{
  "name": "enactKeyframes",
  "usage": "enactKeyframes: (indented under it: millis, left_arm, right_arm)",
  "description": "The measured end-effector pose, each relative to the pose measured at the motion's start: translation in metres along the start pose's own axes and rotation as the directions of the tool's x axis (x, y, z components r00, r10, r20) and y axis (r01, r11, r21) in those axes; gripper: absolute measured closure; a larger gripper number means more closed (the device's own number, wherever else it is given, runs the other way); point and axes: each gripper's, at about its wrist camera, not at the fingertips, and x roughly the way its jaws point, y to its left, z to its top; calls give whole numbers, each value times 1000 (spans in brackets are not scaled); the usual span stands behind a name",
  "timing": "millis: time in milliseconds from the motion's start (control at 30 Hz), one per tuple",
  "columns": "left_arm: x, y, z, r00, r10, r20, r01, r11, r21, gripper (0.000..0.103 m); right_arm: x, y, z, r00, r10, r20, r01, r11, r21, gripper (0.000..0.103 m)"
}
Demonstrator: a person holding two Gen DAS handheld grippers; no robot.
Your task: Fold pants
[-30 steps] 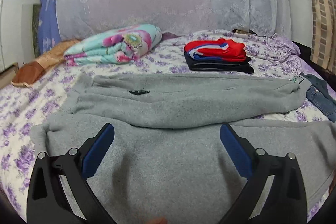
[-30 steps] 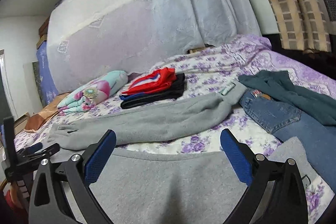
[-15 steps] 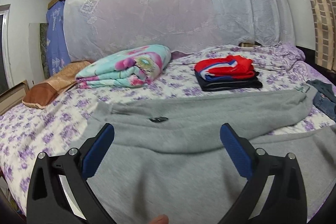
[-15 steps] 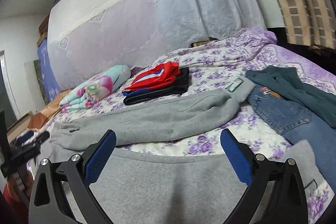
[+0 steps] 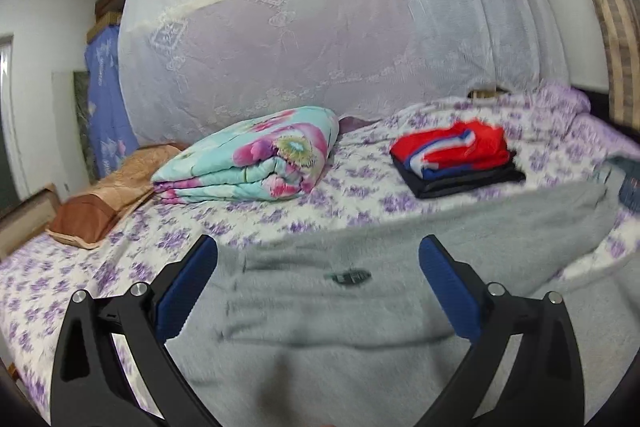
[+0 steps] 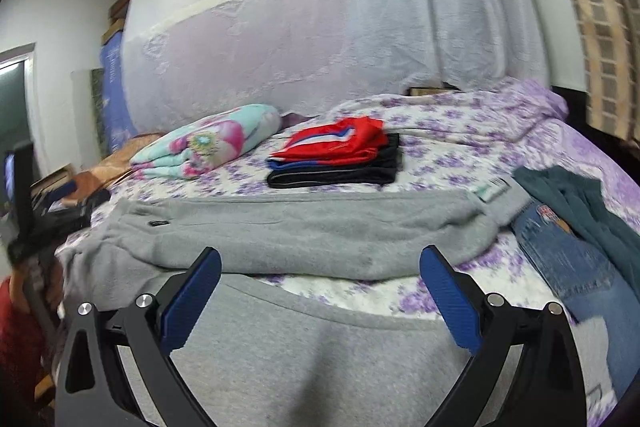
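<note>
Grey sweatpants [image 5: 360, 307] lie spread across the purple-flowered bed [image 5: 48, 275], waist to the left and legs running right. In the left wrist view my left gripper [image 5: 318, 287] hangs open over the waist end, near a small dark logo [image 5: 348, 277]. From the right wrist view the far grey leg [image 6: 300, 231] stretches across the bed and the near leg [image 6: 304, 355] fills the foreground. My right gripper [image 6: 320, 291] is open above the near leg, holding nothing.
A folded floral quilt [image 5: 256, 159] and a brown pillow [image 5: 108, 199] sit at the back left. A stack of folded red, blue and black clothes [image 6: 340, 155] lies mid-bed. Blue jeans [image 6: 568, 255] and a dark green garment [image 6: 580, 199] lie at the right. A white lace net hangs behind.
Both grippers have tilted upward, so more of the wall and net shows. The left one has moved toward the pants' waist. Both stay open and hold nothing.
</note>
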Motion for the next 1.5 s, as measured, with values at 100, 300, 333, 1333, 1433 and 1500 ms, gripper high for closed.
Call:
enactKeyframes:
  millis: [100,300,333,1333,1433,1500]
  left_arm:
    - [21,50,24,998,-40,-38,36,993,-116,5]
    - [136,169,7,933,-258,-250,109,867,-487,5]
    - [154,179,-4,908,-314,-276,128,836,-533,5]
    - [191,163,-29,798,-541,-266,388,798,-460,82]
    - [193,165,-29,790,-554,-260,395,786,-476,84]
    - [194,164,-30,784,-560,-268,396,783,-480,84]
  right_arm:
    - [4,-1,10,999,37,-22,-37,999,-11,3]
    - [28,-28,-6,997,77,-7,-76,990,119,3]
    - [35,-34,-11,995,88,-39,-81,985,155,3]
    - [236,17,80,884,160,-440,-318,894,-315,46]
    - [263,23,80,857,180,-482,-370,867,-334,47]
    - [281,30,74,842,165,-513,-398,832,-386,48]
